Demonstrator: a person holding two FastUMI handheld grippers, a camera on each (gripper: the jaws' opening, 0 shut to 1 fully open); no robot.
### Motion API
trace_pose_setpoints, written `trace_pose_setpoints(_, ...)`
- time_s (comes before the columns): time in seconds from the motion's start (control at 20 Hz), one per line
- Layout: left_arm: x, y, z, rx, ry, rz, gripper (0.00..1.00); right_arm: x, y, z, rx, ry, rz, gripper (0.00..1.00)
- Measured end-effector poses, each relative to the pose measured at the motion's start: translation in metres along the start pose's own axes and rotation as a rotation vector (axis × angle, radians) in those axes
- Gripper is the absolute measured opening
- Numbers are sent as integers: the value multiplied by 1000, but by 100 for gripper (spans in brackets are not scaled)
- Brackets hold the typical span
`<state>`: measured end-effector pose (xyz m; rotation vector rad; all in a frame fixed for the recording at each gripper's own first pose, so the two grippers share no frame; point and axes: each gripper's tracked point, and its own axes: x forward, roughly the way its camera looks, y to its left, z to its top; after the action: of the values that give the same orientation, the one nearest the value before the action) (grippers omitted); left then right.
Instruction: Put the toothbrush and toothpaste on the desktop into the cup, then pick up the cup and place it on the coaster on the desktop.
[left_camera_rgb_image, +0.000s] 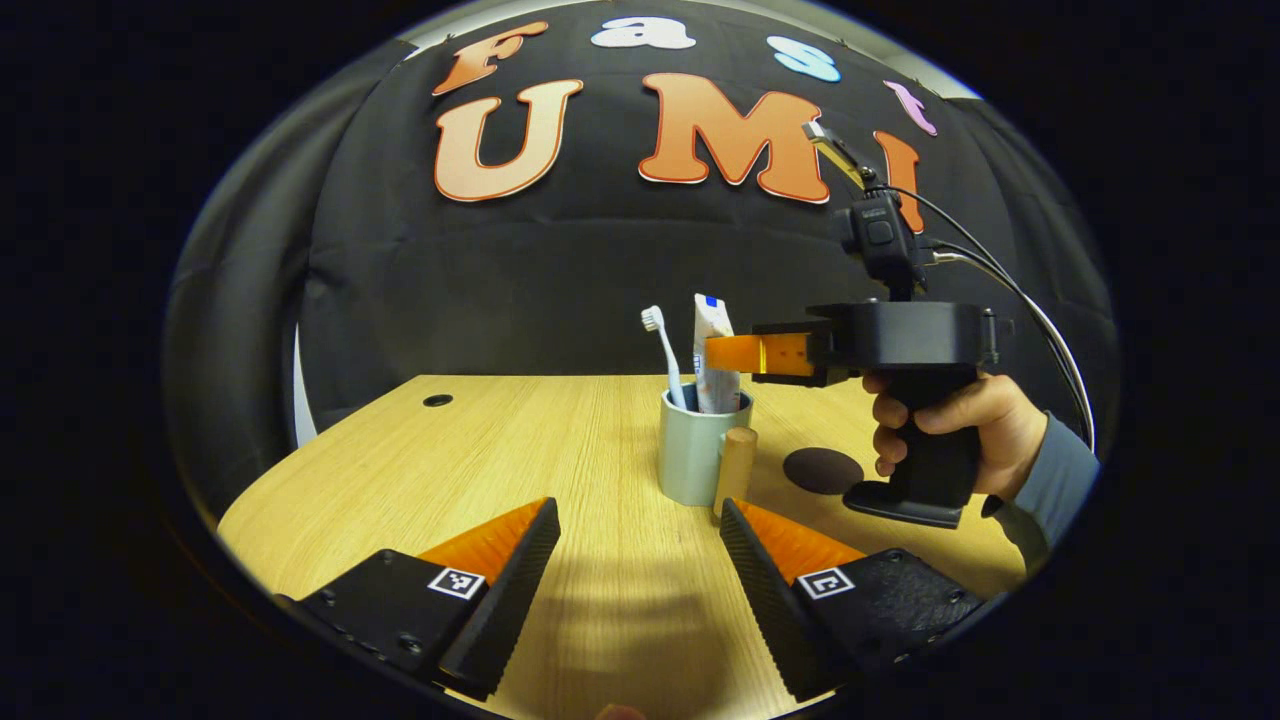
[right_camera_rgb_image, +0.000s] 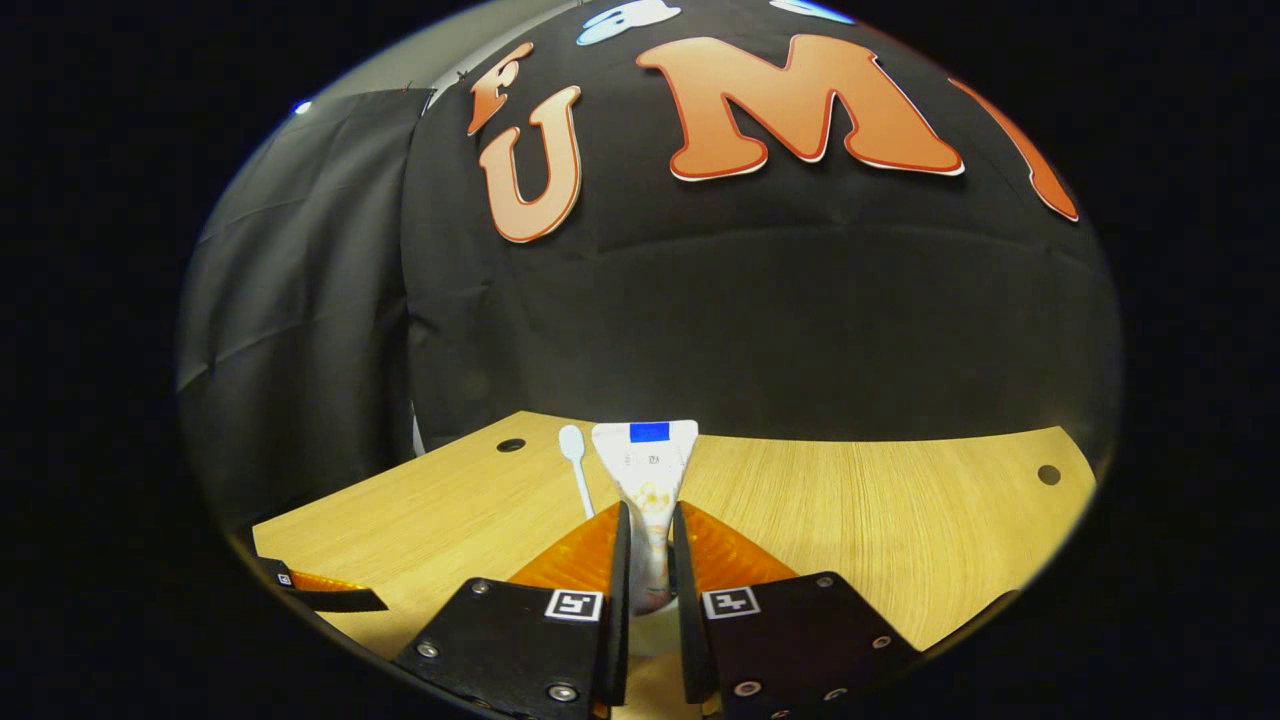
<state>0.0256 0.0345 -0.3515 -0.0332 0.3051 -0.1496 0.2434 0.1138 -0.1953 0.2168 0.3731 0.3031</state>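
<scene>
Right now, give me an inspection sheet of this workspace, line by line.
Surface: wooden desk, round holes near its far corners.
Job's things: toothbrush and toothpaste stand in the cup, which sits on the desk beside the dark round coaster, not on it.
Clutter: nothing seen.
Grippers: right claw closed on the toothpaste above the cup, held by a hand; left claw open and empty, low over the desk short of the cup.
Cables: leads run from the right gripper's top.
Surroundings: black cloth wall.
</scene>
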Motion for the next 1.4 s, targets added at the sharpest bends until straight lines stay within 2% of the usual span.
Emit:
trace_pose_setpoints(0.05,1,-3,3,3,2,2,97,-8,0,1,-1,9,6,27)
trace_pose_setpoints(0.1,1,-6,5,8,-2,-2,97,-15,1,3,-2,10,12,43)
trace_pose_setpoints(0.15,1,-8,9,10,-7,-4,98,-24,1,8,-9,1,15,46)
trace_pose_setpoints(0.2,3,-11,14,11,-14,-8,97,-33,0,12,-20,-12,15,58)
trace_pose_setpoints(0.25,5,-13,19,8,-21,-7,98,-42,-1,18,-32,-23,14,65)
trace_pose_setpoints(0.3,7,-15,25,6,-28,-12,97,-51,-2,23,-41,-36,14,77)
trace_pose_setpoints(0.35,12,-17,31,4,-34,-14,97,-61,-4,30,-42,-48,16,77)
trace_pose_setpoints(0.4,15,-20,34,6,-35,-18,97,-71,-6,38,-39,-61,13,88)
trace_pose_setpoints(0.65,46,-46,54,14,11,-74,97,-123,-27,69,-29,-112,-19,94)
trace_pose_setpoints(0.9,80,-64,57,-34,169,-121,98,-171,-56,76,-34,-115,-84,96)
trace_pose_setpoints(1.2,104,-63,38,-51,432,-72,98,-211,-84,74,-19,-119,-141,96)
trace_pose_setpoints(1.4,113,-63,19,-54,581,-41,98,-225,-92,66,-1,-120,-152,96)
